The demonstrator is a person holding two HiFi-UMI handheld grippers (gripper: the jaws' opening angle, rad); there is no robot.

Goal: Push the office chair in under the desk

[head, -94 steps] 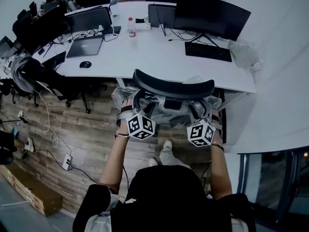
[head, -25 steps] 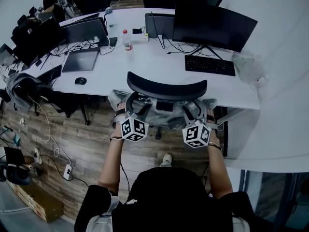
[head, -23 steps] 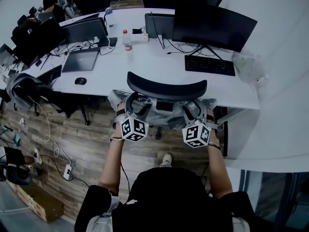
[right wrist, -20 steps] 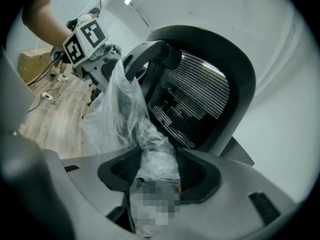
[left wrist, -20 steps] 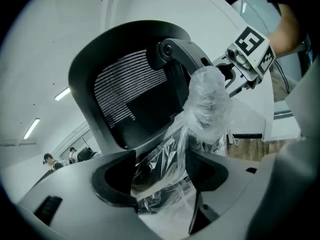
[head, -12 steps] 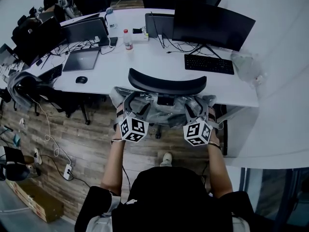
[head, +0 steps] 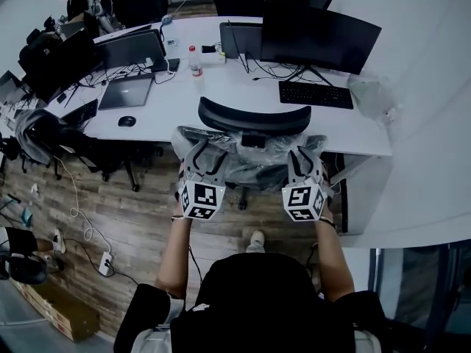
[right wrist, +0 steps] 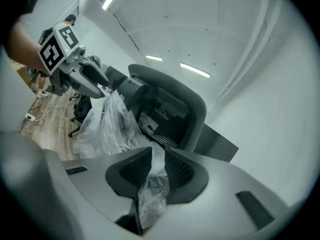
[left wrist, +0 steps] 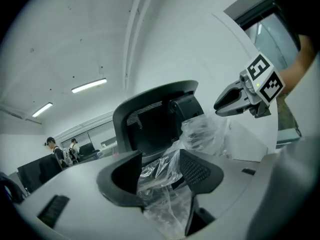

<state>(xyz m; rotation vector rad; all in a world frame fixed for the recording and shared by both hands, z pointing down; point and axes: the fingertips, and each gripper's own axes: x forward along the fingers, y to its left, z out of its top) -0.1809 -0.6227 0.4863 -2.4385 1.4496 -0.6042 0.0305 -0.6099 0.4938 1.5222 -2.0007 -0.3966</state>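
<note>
Wood-pattern flooring (head: 140,197) runs under a long white desk (head: 184,101) in an open office. The office chair (head: 254,120) stands at the desk's near edge, facing it, with its curved back against that edge.

Your left gripper (left wrist: 160,159) has just been closing. Its fingers are still apart, with loose plastic wrap (right wrist: 107,124) lying between them. Your right gripper (right wrist: 158,153) has just closed much further, and its fingers now pinch a fold of that wrap.

The risk is that you grip film rather than the chair's frame. If you push towards the desk now, the wrap may stretch, tear or slide, and the chair may stay put. With one side pinched and the other loose, the chair could also swivel and knock the desk's edge.

The wrap is thin, clear, crinkled and shiny. The chair's back is a hard, matte black curved band. The desk top is smooth and flat. Both grippers' pads are dark and finely dotted.
</note>
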